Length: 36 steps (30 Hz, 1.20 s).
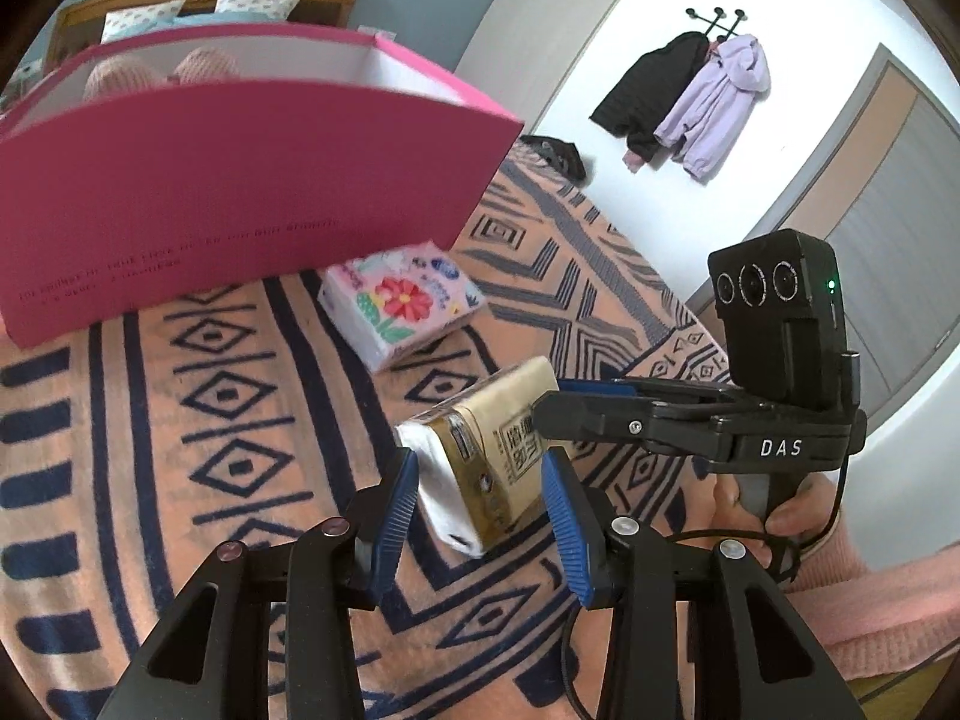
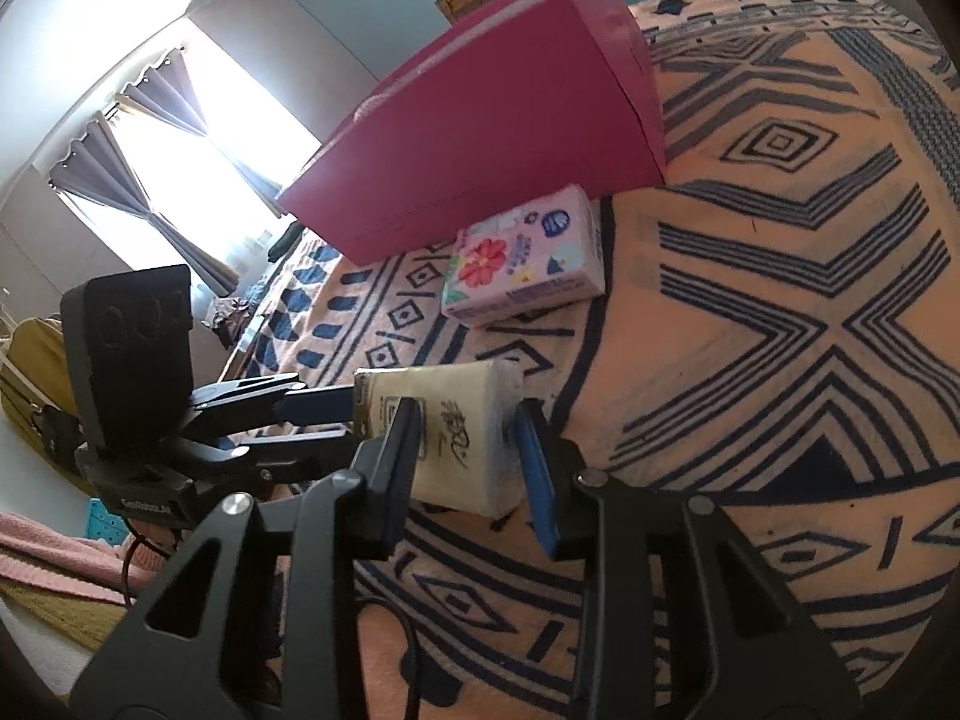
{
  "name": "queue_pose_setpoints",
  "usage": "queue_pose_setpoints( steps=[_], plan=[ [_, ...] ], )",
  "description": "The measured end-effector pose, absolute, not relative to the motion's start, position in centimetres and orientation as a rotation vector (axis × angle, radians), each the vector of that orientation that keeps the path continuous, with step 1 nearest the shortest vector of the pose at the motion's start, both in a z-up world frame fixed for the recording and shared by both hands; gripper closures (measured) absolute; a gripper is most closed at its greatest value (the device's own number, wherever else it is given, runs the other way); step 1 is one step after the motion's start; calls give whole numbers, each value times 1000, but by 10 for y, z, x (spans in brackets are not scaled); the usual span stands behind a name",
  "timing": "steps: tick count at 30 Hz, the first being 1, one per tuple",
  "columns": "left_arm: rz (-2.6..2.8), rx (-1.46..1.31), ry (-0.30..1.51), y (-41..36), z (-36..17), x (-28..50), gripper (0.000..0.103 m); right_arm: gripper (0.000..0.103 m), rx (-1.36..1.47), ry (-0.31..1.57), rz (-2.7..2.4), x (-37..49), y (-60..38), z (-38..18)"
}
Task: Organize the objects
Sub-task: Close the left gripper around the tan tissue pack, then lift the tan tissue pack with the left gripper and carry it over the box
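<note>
Both tools bracket the gold pack [image 1: 480, 450] on the bed [image 1: 180, 420]: left tool [image 1: 480, 516] grips its near end, right tool [image 2: 468, 450] its far end. Step: pickup. Next: lift into the pink box [image 1: 240, 168].

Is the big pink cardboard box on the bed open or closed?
Open: the pink cardboard box has no lid on top, and its pale inner walls show.
</note>
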<state>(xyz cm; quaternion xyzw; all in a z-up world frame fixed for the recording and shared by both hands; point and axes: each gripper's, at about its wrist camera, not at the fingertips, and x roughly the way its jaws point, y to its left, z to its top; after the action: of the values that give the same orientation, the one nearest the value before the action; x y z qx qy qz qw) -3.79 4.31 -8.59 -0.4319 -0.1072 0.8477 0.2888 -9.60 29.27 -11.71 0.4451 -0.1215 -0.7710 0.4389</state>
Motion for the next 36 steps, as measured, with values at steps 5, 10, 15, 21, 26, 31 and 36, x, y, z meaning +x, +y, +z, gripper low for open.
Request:
queue_pose_setpoints(
  steps=[5,10,15,21,26,31,36],
  plan=[
    [2286,-1112,-270,43,-74,-40,61,67,1063,-288,-1942,-95,292,-104],
    [2305,-1069,-263,41,-65,-40,61,67,1029,-283,-1955,-97,290,-94],
    [2327,-1036,-253,40,-56,-42,61,67,993,-280,-1974,-101,291,-83],
    [2359,-983,-248,37,-40,-49,61,67,940,-268,-1992,-107,287,-68],
    [2380,-954,-250,35,-31,-53,61,67,907,-256,-2005,-112,283,-57],
    [2403,-925,-239,33,-22,-59,61,67,879,-249,-2014,-117,280,-47],
    [2419,-905,-230,31,-13,-70,60,67,849,-241,-2025,-123,277,-36]
  ],
)
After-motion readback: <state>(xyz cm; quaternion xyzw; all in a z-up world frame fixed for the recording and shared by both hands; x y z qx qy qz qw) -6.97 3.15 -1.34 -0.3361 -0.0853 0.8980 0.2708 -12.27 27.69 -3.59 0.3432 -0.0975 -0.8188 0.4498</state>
